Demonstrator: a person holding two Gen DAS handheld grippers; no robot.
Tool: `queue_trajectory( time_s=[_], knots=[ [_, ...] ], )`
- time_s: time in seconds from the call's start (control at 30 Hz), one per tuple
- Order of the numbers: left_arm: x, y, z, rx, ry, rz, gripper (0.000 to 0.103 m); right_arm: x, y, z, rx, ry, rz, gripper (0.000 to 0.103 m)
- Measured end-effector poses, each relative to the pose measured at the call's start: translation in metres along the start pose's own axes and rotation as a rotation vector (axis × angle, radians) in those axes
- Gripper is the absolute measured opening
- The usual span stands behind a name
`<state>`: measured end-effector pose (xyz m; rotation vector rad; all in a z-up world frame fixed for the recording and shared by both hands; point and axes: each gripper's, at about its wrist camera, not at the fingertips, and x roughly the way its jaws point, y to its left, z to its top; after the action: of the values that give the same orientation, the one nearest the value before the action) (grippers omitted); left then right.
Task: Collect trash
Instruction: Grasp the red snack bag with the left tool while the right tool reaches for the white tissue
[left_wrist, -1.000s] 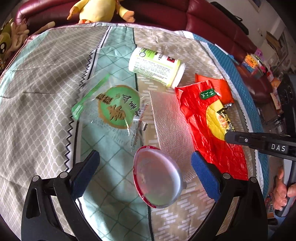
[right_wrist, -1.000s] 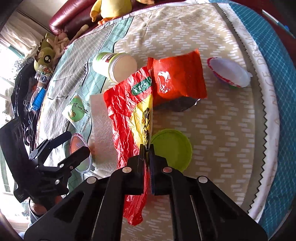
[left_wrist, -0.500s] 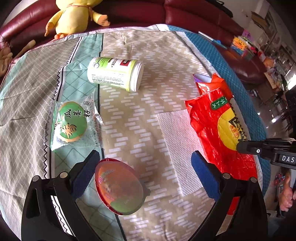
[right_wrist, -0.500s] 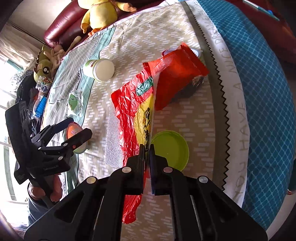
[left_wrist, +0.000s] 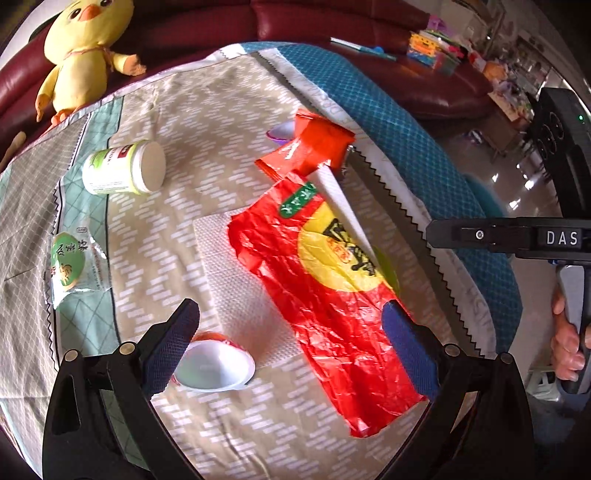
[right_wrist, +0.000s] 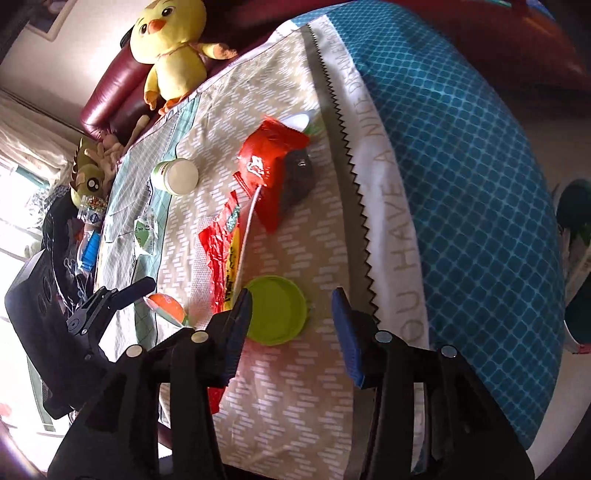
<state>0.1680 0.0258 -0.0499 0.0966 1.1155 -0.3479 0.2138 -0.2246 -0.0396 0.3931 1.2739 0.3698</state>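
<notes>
My left gripper (left_wrist: 290, 347) hangs open over the patterned cloth. A small jelly cup (left_wrist: 214, 363) lies close beside its left pad, and the crumpled red wrapper (left_wrist: 325, 295) lies across a white napkin (left_wrist: 240, 280) between the fingers. The jaws of my right gripper (right_wrist: 291, 328) are opening. No pad presses on anything; the red wrapper (right_wrist: 221, 254) lies by the left finger, and a green lid (right_wrist: 275, 310) sits just beyond the tips. Farther off lie an orange-red bag (right_wrist: 273, 166), a white bottle (left_wrist: 122, 168) on its side and a green pastry packet (left_wrist: 70, 262).
A yellow plush chick (left_wrist: 85, 48) sits on the dark red sofa (left_wrist: 332, 18) behind the table. The blue border of the cloth (right_wrist: 461, 184) drops off the table's right edge. More plush toys (right_wrist: 88, 177) and clutter lie past the left edge. A small purple cup (left_wrist: 280, 131) peeks out behind the orange-red bag.
My right gripper was shut on the red wrapper and its jaws have now parted off it. Both grippers have shifted toward the table's right side; the jelly cup now sits by my left gripper's left pad.
</notes>
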Motion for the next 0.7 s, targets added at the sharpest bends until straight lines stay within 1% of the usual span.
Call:
queue_trajectory(
  time_s=[0.13,0.2,0.27,0.37,0.47,0.5,0.53,0.57,0.6,0.63,0.67,0.7],
  knots=[
    [0.011,-0.024,-0.001,0.052,0.043,-0.021,0.099,-0.004,-0.019,-0.006,0.033,-0.004,0.007,0.045],
    [0.013,-0.035,-0.004,0.081,0.050,-0.032,0.099,-0.006,-0.026,-0.008,0.042,-0.006,0.009,0.047],
    [0.017,-0.043,-0.006,0.111,0.051,-0.016,0.099,-0.007,-0.032,-0.009,0.050,-0.008,0.012,0.049],
    [0.033,-0.043,-0.009,0.128,0.092,0.013,0.099,-0.008,-0.037,-0.011,0.058,-0.013,0.025,0.050],
    [0.047,-0.029,-0.012,0.094,0.134,0.024,0.098,-0.007,-0.038,-0.013,0.059,-0.008,0.029,0.051],
    [0.048,-0.024,-0.013,0.075,0.137,0.018,0.087,-0.006,-0.038,-0.014,0.059,-0.005,0.028,0.051],
    [0.047,-0.020,-0.014,0.064,0.134,0.009,0.080,-0.005,-0.038,-0.014,0.058,-0.001,0.026,0.051],
    [0.044,-0.018,-0.014,0.061,0.122,0.007,0.070,-0.004,-0.037,-0.015,0.057,0.001,0.023,0.051],
    [0.039,-0.016,-0.015,0.060,0.108,-0.010,0.051,-0.003,-0.035,-0.015,0.054,0.004,0.019,0.051],
    [0.034,-0.015,-0.015,0.058,0.101,-0.030,0.042,-0.001,-0.033,-0.014,0.051,0.006,0.015,0.051],
    [0.030,-0.013,-0.014,0.052,0.095,-0.054,0.023,0.001,-0.030,-0.011,0.047,0.010,0.012,0.051],
    [0.026,-0.011,-0.013,0.048,0.083,-0.055,0.009,0.003,-0.027,-0.009,0.042,0.013,0.011,0.051]
  ],
)
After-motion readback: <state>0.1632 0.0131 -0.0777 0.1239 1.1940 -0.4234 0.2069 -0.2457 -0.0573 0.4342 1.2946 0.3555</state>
